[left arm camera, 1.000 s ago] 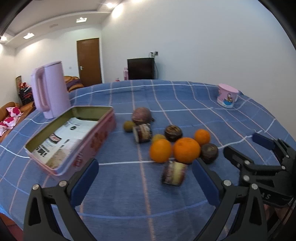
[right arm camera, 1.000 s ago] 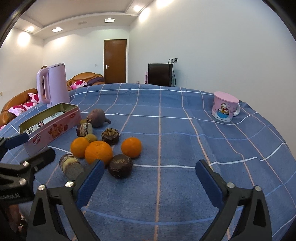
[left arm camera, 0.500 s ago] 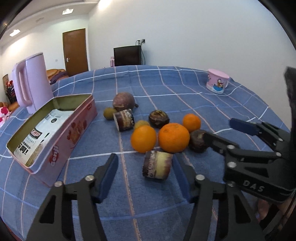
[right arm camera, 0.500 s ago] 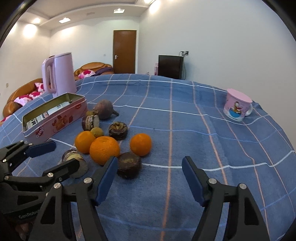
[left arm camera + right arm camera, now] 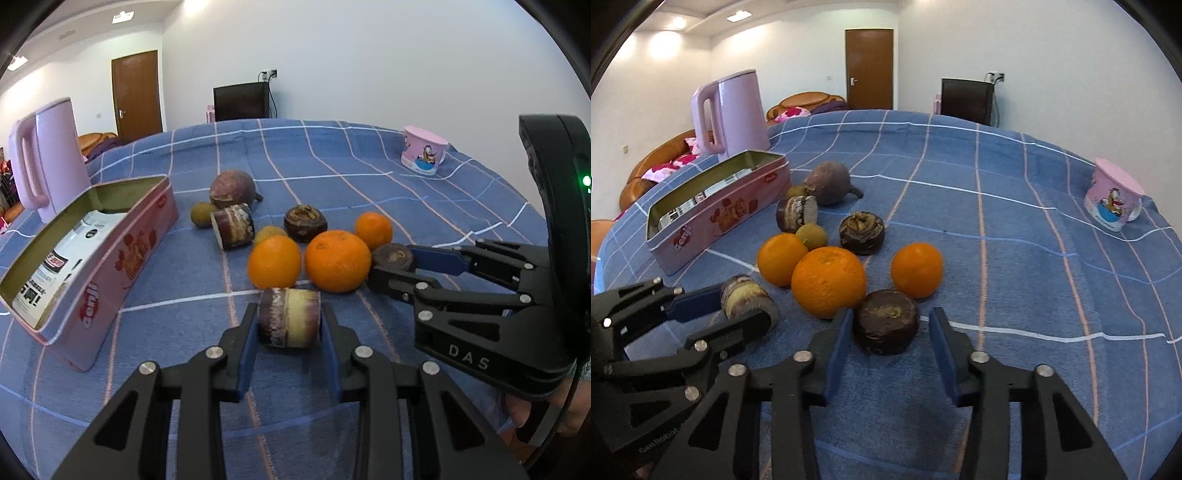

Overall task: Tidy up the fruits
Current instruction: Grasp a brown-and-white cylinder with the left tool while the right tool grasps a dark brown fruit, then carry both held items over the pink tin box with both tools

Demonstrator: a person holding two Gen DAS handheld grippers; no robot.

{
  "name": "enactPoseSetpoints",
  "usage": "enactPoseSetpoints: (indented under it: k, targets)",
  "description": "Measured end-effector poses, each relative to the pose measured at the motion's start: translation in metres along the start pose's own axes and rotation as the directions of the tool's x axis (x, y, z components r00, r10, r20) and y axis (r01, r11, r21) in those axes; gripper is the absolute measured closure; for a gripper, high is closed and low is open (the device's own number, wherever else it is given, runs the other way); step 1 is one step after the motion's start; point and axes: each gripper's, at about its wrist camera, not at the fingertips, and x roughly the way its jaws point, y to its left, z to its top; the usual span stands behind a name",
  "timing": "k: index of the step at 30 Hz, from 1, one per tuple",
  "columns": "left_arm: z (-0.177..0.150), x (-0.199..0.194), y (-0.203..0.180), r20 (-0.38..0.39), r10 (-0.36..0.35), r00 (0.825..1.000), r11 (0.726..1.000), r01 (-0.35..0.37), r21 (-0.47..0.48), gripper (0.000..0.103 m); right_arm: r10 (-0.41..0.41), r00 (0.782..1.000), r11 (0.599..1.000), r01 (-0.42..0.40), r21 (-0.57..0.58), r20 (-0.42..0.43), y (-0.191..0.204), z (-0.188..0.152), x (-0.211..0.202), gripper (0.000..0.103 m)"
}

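Fruits lie in a cluster on the blue checked tablecloth. My left gripper (image 5: 289,325) is shut on a short purple-and-yellow sugarcane piece (image 5: 289,323), which rests on the cloth; it also shows in the right wrist view (image 5: 746,300). My right gripper (image 5: 889,332) is open around a dark brown water chestnut (image 5: 886,321), with a gap on its right side. Three oranges lie just beyond: a large one (image 5: 829,281), one at left (image 5: 781,258), one at right (image 5: 916,269). Farther back are a second sugarcane piece (image 5: 797,212), another chestnut (image 5: 862,232) and a purple beet (image 5: 829,182).
An open pink tin (image 5: 92,254) with a packet inside stands at the left. A pink kettle (image 5: 729,114) stands behind it. A pink cartoon mug (image 5: 1113,199) sits at the far right. Two small brown-green fruits (image 5: 811,235) lie among the cluster.
Both grippers moved forward and down to the fruits and narrowed. The left closed on the sugarcane piece; the right now straddles the near water chestnut.
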Motion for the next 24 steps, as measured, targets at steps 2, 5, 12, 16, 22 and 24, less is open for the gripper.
enactPoseSetpoints:
  k: [2,5,12,16,22,24]
  targets:
    - [0.000,-0.001,0.002,0.001,0.002,1.000,1.000,-0.002,0.001,0.070,0.002,1.000,1.000,-0.002,-0.003,0.002,0.000,-0.001,-0.001,0.064]
    - [0.000,-0.004,0.005,0.017,0.018,1.000,1.000,-0.018,-0.001,0.070,0.021,1.000,1.000,-0.021,0.003,0.023,-0.001,-0.002,-0.004,0.064]
    - [0.002,-0.011,0.015,0.051,0.063,0.997,0.998,-0.062,-0.017,0.070,0.026,0.996,1.000,-0.026,0.005,0.082,-0.002,-0.003,-0.013,0.064]
    - [0.003,-0.013,0.022,0.067,0.095,0.993,0.995,-0.093,-0.036,0.070,0.018,0.990,1.000,-0.018,-0.001,0.138,0.000,-0.004,-0.021,0.064]
    - [0.004,-0.019,0.027,0.105,0.133,0.986,0.990,-0.128,-0.050,0.070,0.011,0.982,1.000,-0.009,-0.011,0.190,0.002,-0.006,-0.028,0.064]
    - [0.005,-0.021,0.028,0.118,0.151,0.981,0.988,-0.146,-0.053,0.070,0.010,0.980,1.000,-0.007,-0.016,0.199,0.003,-0.006,-0.029,0.064]
